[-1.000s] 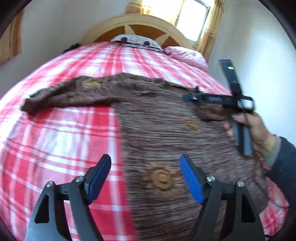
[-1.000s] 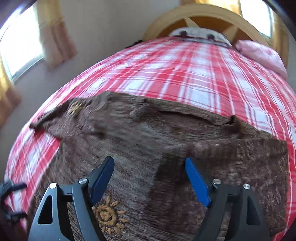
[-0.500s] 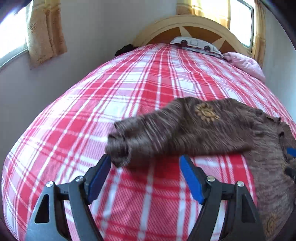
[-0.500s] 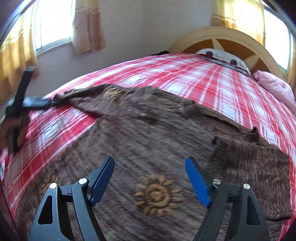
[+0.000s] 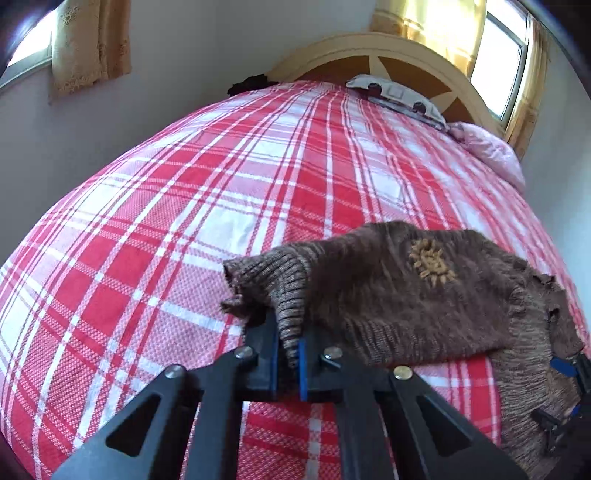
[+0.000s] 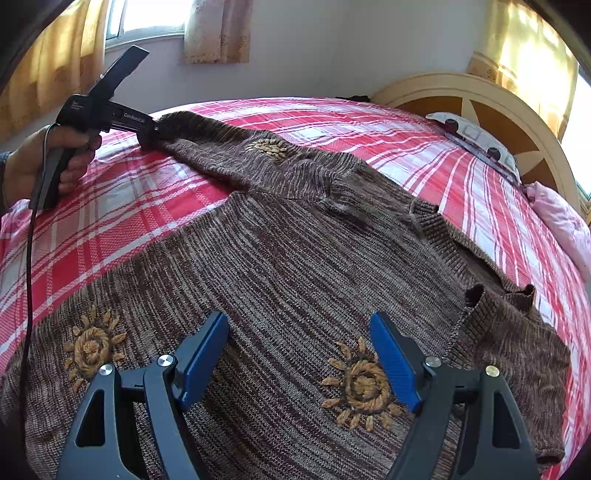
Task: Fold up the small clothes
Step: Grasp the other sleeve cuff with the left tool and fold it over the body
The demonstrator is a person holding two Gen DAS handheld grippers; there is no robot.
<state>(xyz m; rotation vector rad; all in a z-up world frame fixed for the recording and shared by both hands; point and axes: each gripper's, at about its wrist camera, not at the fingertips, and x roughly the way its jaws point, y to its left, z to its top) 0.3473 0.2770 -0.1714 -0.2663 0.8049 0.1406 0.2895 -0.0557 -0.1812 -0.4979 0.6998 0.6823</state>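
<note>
A brown knitted sweater (image 6: 295, 258) with embroidered sun motifs lies spread on the red plaid bed (image 6: 122, 206). Its left sleeve (image 5: 388, 295) stretches out to the left, and my left gripper (image 5: 288, 354) is shut on the ribbed cuff (image 5: 273, 284). In the right wrist view the left gripper (image 6: 149, 133) shows at the far left, pinching the sleeve end. My right gripper (image 6: 299, 354) is open and empty, hovering just above the sweater's body between two sun motifs. The right sleeve (image 6: 509, 332) lies bunched at the right.
A wooden headboard (image 6: 480, 107) stands at the far end with a patterned pillow (image 6: 476, 140) and a pink pillow (image 6: 561, 218). Walls and curtained windows (image 6: 147, 18) surround the bed. A cable (image 6: 27, 277) hangs from the left gripper.
My left gripper moved left to the sleeve cuff and shut on it. My right gripper shifted over the sweater's body and stayed open.
</note>
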